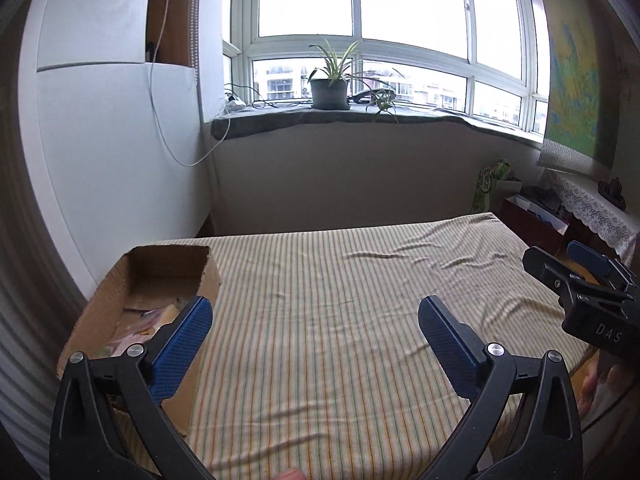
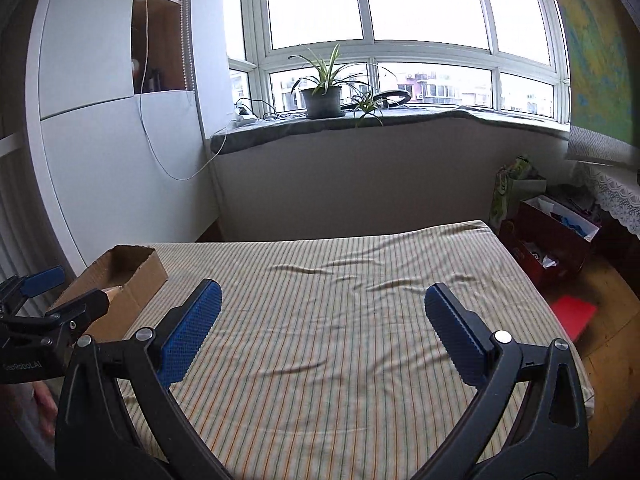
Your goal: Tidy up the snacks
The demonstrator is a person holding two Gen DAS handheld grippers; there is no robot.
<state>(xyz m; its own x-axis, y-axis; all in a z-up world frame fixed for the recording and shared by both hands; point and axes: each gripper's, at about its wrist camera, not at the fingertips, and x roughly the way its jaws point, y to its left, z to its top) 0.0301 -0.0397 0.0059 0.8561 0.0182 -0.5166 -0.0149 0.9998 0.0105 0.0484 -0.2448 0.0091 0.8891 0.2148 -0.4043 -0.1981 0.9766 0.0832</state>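
An open cardboard box (image 1: 168,268) stands at the left edge of the striped table (image 1: 340,320), with several snack packets (image 1: 148,320) inside it. My left gripper (image 1: 316,320) is open and empty, its left finger over the box's right wall. My right gripper (image 2: 322,312) is open and empty above the middle of the table (image 2: 340,340). The box also shows in the right wrist view (image 2: 132,276), at the left. The right gripper shows in the left wrist view (image 1: 568,264) at the right edge, the left gripper in the right wrist view (image 2: 68,292) by the box.
A white cabinet (image 1: 112,140) stands left of the table. Behind is a windowsill with a potted plant (image 1: 330,88) and cables. Bags and a dark red box (image 2: 556,236) sit on the floor at the right, with a red item (image 2: 574,314) beside the table.
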